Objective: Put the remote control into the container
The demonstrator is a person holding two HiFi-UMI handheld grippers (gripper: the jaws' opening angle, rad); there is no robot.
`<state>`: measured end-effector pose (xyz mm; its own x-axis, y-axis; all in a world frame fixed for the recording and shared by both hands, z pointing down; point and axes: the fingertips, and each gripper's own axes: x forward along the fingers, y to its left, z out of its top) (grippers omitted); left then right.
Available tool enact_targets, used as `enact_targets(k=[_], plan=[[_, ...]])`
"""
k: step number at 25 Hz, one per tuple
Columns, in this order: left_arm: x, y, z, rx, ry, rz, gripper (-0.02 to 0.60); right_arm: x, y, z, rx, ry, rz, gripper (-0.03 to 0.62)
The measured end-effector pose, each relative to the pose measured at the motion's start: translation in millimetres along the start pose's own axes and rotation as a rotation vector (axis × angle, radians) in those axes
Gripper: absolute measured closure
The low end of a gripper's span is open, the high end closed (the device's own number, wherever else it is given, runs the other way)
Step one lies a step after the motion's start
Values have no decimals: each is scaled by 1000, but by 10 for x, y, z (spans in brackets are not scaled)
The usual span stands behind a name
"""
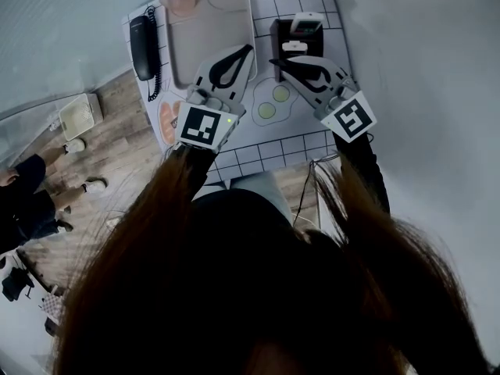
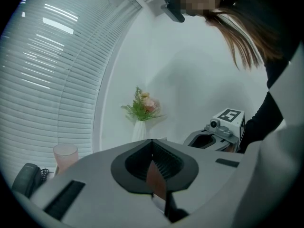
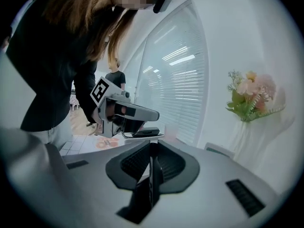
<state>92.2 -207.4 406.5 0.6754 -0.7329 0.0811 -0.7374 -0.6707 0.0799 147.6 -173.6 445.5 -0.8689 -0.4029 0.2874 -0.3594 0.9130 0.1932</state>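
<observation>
- Remote control [image 1: 305, 26]: taken to be the light oblong body at the black container [image 1: 280, 39], toward the far right corner of the surface [image 1: 266, 151]. It appears to sit in the container already. How deep it sits cannot be resolved.
- Long axis: it seems to run from the near edge toward the far edge of the surface. Whether the body stands upright or leans cannot be told.
- Right gripper [image 1: 275, 62]: the fingers are clenched tip to tip with nothing between them. The tips lie just on the near side of the container, and the remote control lies just beyond them, toward the far edge.
- Left gripper [image 1: 249, 49]: the fingers are likewise closed and empty. It is above the near right corner of the tray [image 1: 205, 45], left of the container.
- Judgement: the right gripper is the nearer one. Any seating push or check would fall to it, approaching from the near edge along the long axis.
</observation>
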Motion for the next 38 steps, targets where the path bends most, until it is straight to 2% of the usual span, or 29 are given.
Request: enact_targets(k=[6, 10, 16, 20, 28, 32, 38], plan=[[5, -59, -21, -4, 7, -7, 572, -143, -62, -102, 114, -44, -86, 537], [9, -95, -18, -9, 8, -11, 574, -238, -121, -118, 153, -58, -152, 537], [5, -172, -17, 0, 10, -20, 572, -427, -228, -139, 230, -106, -309, 537], [3, -220, 15, 0, 4, -25, 574, -544, -276, -92, 248, -184, -383, 537], [20, -289, 85, 7, -10, -37, 574, -765, -344, -72, 307, -213, -558, 539], [10, -313, 130, 18, -26, -45, 572, -836, -329, -18, 325, -231, -601, 555], [-60, -321, 239, 19, -40, -53, 572, -882, -317, 129, 297, -209, -663, 576]])
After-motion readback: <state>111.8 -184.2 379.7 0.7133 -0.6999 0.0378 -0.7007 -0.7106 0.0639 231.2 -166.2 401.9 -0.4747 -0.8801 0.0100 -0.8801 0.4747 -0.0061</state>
